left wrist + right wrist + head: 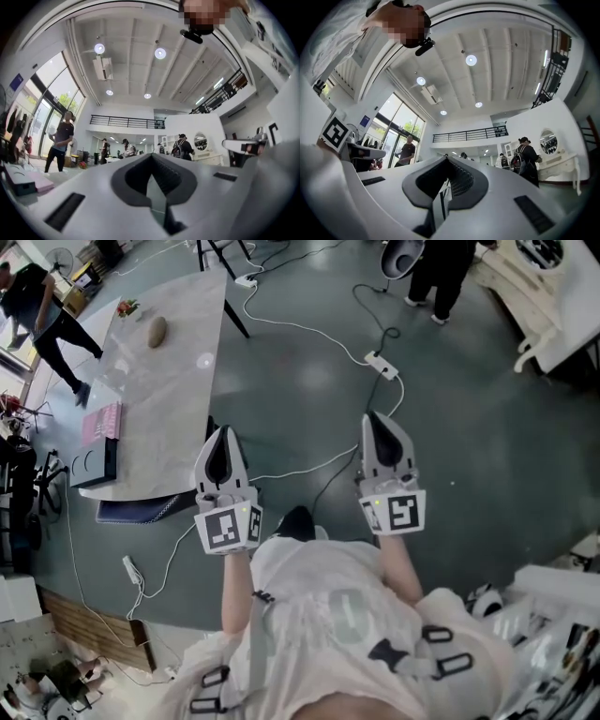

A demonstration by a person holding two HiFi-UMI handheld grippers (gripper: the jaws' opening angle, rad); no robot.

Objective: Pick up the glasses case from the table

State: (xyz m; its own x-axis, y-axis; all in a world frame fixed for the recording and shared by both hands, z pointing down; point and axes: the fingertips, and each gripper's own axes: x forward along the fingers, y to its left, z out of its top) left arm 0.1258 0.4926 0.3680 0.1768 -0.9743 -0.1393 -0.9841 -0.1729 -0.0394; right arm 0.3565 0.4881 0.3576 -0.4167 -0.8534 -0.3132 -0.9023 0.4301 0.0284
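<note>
A brown oval object [157,331], possibly the glasses case, lies far down the pale marble table [169,399] at the upper left of the head view. Both grippers hang over the grey floor, well short of it and to the right of the table. My left gripper [223,439] is shut with nothing in it, its tip near the table's near corner. My right gripper [377,424] is also shut and empty. In the left gripper view the jaws [151,158] meet and point up at the hall. The right gripper view shows the same [447,161]. Neither gripper view shows the oval object.
A pink cloth-like item [101,422] and a black-and-white box [94,465] sit at the table's near end, with a small red thing [127,307] at the far end. White cables and power strips [382,364] cross the floor. People stand at the top left [42,315] and top right [436,277].
</note>
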